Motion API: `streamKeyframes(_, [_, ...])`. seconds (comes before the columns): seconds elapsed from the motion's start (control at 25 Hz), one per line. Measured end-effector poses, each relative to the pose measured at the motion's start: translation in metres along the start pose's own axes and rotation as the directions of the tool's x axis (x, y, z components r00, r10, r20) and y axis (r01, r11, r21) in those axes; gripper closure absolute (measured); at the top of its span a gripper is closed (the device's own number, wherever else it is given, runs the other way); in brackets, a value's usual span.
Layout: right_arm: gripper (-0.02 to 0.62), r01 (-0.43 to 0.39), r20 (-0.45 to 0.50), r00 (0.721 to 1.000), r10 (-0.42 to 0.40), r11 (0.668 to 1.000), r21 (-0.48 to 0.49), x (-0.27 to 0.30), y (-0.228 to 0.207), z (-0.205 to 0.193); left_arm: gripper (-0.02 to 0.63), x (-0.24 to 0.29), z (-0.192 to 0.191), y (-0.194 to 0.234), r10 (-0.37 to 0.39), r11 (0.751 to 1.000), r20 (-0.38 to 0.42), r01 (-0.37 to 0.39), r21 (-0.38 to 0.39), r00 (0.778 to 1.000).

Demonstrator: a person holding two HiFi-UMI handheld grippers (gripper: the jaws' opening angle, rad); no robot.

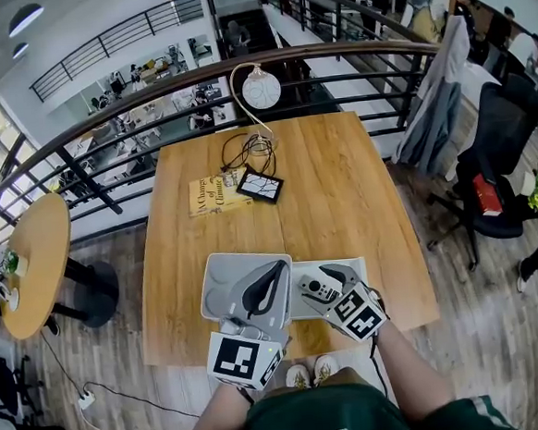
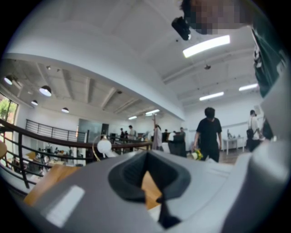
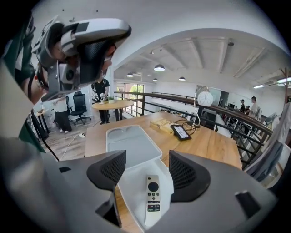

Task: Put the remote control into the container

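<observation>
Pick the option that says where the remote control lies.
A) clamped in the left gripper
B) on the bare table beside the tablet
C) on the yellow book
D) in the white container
D: in the right gripper view the remote control lies flat inside the white container, under the open jaws of the right gripper, which do not touch it.

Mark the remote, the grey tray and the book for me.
remote (image 3: 153, 200): right gripper view, middle of its button face.
grey tray (image 3: 132, 146): right gripper view, bare floor.
book (image 3: 162, 124): right gripper view, cover.
</observation>
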State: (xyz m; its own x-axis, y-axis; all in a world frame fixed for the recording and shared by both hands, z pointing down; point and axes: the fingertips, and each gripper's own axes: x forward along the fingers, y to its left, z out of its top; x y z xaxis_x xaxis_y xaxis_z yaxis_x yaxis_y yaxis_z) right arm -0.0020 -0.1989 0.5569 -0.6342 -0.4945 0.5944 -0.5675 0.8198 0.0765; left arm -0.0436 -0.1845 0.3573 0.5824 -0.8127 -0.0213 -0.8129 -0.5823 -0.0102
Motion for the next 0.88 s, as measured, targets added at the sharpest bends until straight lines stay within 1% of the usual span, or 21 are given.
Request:
streamKeyframes(0.24, [0.313,0.027,0.136,0.990,-0.027,1.000,0.004,-0.030,-0.001,0.045,0.607,-0.001,0.000,0.000,-0.015,1.000,-0.007,0.015,0.001,1.000])
streamKeyframes(0.4, [0.313,0.054,0.235,0.970,-0.054,0.999,0.006,-0.052,-0.006,0.075,0.607,0.001,0.000,-0.001,-0.028,1.000,-0.009,0.028,0.005,1.000])
streamKeyframes(0.48, [0.313,0.076,0.295,0.953,-0.073,0.997,0.001,-0.065,-0.008,0.090,0.607,0.001,0.001,-0.001,-0.031,0.999,-0.009,0.032,0.019,0.999])
streamKeyframes(0.6, [0.313,0.081,0.380,0.922,-0.077,0.997,0.007,-0.086,-0.006,0.111,0.607,0.001,0.005,-0.002,-0.034,0.999,-0.011,0.034,0.034,0.999])
streamKeyframes(0.72, [0.313,0.096,0.442,0.893,-0.083,0.995,-0.007,-0.105,-0.003,0.127,0.607,0.002,0.009,-0.002,-0.034,0.999,-0.006,0.034,0.040,0.999])
streamKeyframes(0.88, [0.313,0.126,0.521,0.848,-0.100,0.992,-0.015,-0.121,-0.002,0.139,0.607,0.004,0.006,0.002,-0.030,0.999,-0.008,0.031,0.040,1.000])
